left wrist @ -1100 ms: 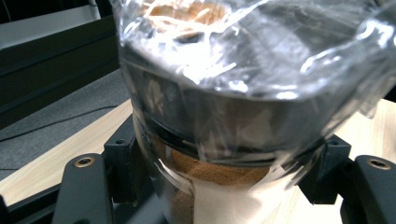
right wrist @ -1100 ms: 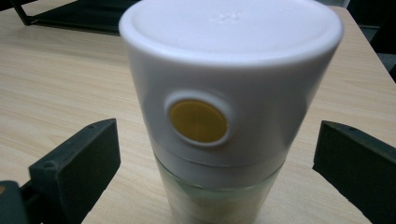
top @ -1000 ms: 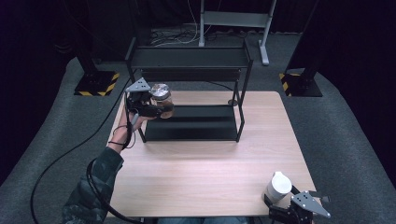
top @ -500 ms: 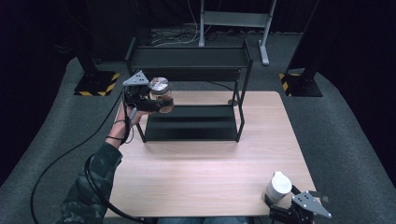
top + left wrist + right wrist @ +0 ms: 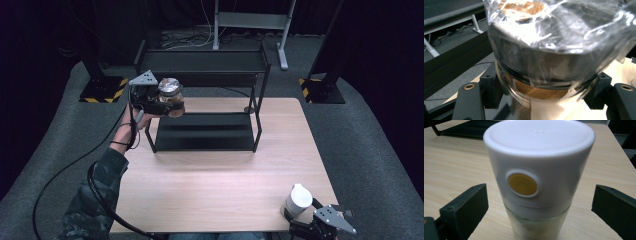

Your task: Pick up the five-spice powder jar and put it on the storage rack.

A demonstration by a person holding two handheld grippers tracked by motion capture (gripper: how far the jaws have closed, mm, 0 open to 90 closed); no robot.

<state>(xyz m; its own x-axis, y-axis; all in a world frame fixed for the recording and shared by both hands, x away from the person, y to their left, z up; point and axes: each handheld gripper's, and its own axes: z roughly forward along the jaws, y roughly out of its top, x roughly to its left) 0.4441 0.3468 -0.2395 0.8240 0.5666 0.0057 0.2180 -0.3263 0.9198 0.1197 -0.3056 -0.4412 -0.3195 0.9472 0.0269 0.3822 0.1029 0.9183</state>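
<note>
Right gripper [image 5: 320, 226] is sitting at the near right corner of the table [image 5: 220, 185], jaws standing wide apart and not pressing anything. A white-capped jar [image 5: 537, 182] is standing upright on the table between those jaws, a gap showing on each side; its cap is carrying a round yellow spot, and the clear body below is showing pale contents.

Farther off, at the left edge of the table, left gripper [image 5: 167, 102] is being held up in the air by a hand [image 5: 131, 127] in a camouflage sleeve. Its jaws are clamping a glass jar [image 5: 544, 75], one pad pressing each side of the body. That jar is holding brown powder and is wearing crinkled clear film over its dark lid.

Just beyond the left jaws, the black two-tier rack [image 5: 207, 125] is standing on the far half of the table; the held jar is hanging at the rack's left end, between the two shelf levels.
</note>
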